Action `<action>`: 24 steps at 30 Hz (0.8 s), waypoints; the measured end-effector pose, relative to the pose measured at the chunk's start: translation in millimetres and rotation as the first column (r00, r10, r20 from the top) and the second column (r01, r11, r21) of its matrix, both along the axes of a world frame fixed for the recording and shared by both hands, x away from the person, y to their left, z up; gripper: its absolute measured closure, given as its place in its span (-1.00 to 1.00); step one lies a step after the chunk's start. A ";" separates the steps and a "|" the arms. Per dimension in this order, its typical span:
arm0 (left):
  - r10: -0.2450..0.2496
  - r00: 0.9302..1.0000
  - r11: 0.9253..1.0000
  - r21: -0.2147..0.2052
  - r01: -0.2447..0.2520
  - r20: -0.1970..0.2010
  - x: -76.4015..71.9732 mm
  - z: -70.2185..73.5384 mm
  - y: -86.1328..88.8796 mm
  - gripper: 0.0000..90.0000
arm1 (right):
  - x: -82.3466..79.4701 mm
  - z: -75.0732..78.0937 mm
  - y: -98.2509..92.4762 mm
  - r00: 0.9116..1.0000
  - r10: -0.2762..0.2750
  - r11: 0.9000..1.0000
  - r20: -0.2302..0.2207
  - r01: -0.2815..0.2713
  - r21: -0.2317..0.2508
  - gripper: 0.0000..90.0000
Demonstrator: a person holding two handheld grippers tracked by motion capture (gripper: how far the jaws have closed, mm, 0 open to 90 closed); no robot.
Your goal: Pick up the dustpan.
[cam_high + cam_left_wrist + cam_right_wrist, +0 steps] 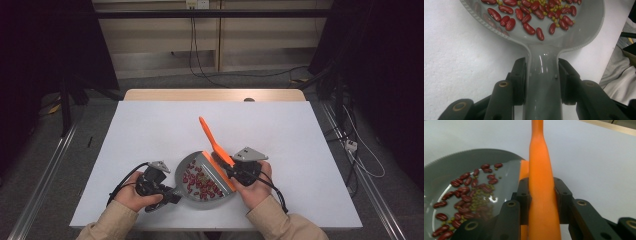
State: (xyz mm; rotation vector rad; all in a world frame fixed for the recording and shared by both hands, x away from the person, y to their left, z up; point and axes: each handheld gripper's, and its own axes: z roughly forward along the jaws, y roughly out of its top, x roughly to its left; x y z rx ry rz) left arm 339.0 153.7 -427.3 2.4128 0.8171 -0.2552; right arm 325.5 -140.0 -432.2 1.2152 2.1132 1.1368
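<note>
Glossy grey dustpan [544, 82], smooth tapered orange handle [541, 185], oval red beans [529, 28]

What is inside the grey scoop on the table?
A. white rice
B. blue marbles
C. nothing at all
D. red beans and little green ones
D: the grey scoop, which the left gripper clamps by its handle, holds a pile of red beans mixed with small green ones.
</note>
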 end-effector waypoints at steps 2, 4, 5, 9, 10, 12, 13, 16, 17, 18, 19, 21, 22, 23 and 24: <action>0.001 1.000 1.000 -0.002 -0.001 -0.001 0.2 0.5 0.3 0.39 | -1.2 -0.2 5.6 1.000 0.010 1.000 0.001 -0.010 0.027 0.59; 0.003 1.000 1.000 -0.003 -0.003 -0.001 0.1 0.4 0.5 0.39 | -1.2 0.3 9.6 1.000 0.017 0.998 0.020 -0.018 0.054 0.59; 0.008 1.000 1.000 -0.004 -0.008 -0.002 -0.3 0.2 0.7 0.39 | -0.8 1.5 10.2 1.000 0.012 0.996 0.018 -0.014 0.084 0.59; 0.007 1.000 1.000 -0.005 -0.007 0.001 -0.1 -0.1 1.6 0.39 | -0.8 5.5 14.9 0.998 0.048 0.990 0.042 -0.053 0.132 0.58; 0.007 1.000 1.000 -0.004 -0.007 0.000 -0.1 0.0 1.9 0.39 | -0.7 7.1 14.4 0.998 0.049 0.990 0.051 -0.055 0.129 0.58; 0.004 1.000 1.000 -0.004 -0.004 0.000 0.3 0.0 3.2 0.39 | 2.1 9.3 9.5 0.997 0.043 0.988 0.061 -0.051 0.144 0.58; 0.009 1.000 1.000 -0.007 -0.009 -0.002 0.0 0.0 3.6 0.39 | 3.7 10.3 5.8 0.998 0.034 0.986 0.060 -0.043 0.159 0.58; 0.013 1.000 1.000 -0.008 -0.013 0.000 0.0 0.4 5.8 0.39 | 6.1 13.5 -4.4 0.997 -0.004 0.992 0.081 -0.007 0.129 0.58; 0.012 1.000 1.000 -0.006 -0.012 0.001 -0.1 0.0 5.6 0.39 | 7.0 12.1 -7.3 0.995 -0.019 0.995 0.098 0.009 0.097 0.59; 0.011 1.000 1.000 -0.004 -0.011 0.001 -0.1 -0.1 5.2 0.39 | 8.5 8.5 -9.9 0.995 -0.027 0.996 0.094 0.019 0.091 0.59; 0.011 1.000 1.000 -0.003 -0.011 0.002 -0.1 0.1 4.8 0.39 | 9.5 3.9 -11.3 0.997 -0.031 0.995 0.075 0.023 0.100 0.58; 0.015 1.000 1.000 -0.005 -0.015 0.003 0.1 -0.2 3.5 0.39 | 8.0 -4.5 -7.3 0.998 -0.028 0.997 0.063 0.023 0.070 0.59; 0.016 1.000 1.000 -0.005 -0.016 0.002 0.4 -0.6 2.9 0.39 | 6.8 -7.5 -3.5 0.998 -0.015 0.996 0.062 0.010 0.085 0.58; 0.020 1.000 1.000 -0.004 -0.020 -0.001 0.3 -0.5 2.2 0.39 | 4.7 -7.4 2.4 0.998 -0.002 0.997 0.064 -0.003 0.075 0.59; 0.020 1.000 1.000 -0.005 -0.020 0.002 0.4 0.1 2.3 0.39 | 2.3 -6.8 8.5 0.997 0.015 0.997 0.071 -0.020 0.071 0.59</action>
